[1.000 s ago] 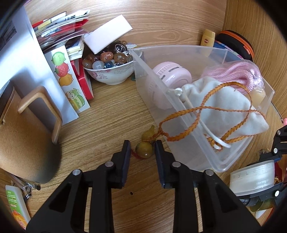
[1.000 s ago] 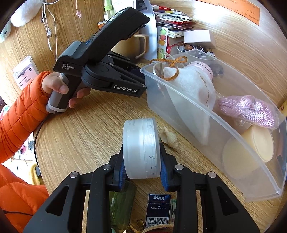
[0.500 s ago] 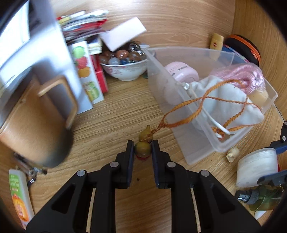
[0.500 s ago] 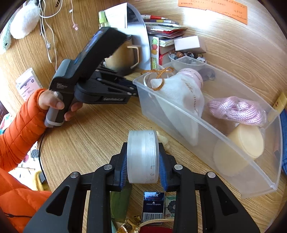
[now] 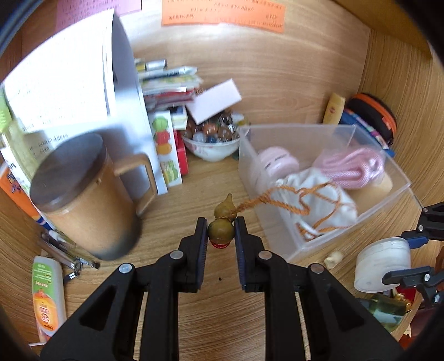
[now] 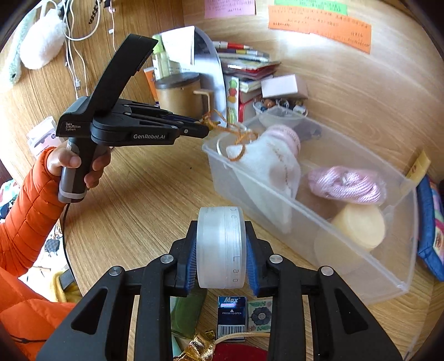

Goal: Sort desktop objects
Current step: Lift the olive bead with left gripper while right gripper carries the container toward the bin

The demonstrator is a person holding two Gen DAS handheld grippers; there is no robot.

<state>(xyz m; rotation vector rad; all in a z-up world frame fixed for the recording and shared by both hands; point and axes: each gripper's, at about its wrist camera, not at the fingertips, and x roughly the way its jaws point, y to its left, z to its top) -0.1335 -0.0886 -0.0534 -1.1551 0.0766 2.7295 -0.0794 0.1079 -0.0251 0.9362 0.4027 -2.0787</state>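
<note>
My left gripper (image 5: 221, 232) pinches the gourd (image 5: 221, 225) above the desk (image 5: 194, 194), its cord (image 5: 288, 194) trailing into the bin (image 5: 388, 191); my right gripper (image 6: 221, 250) clamps the jar (image 6: 221, 247).

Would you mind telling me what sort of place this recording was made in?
Most likely a home study desk. The wooden desktop holds a stack of booklets and pens, sticky notes hang on the wooden panel behind, and charging cables trail across it beside a lidded mug.
</note>
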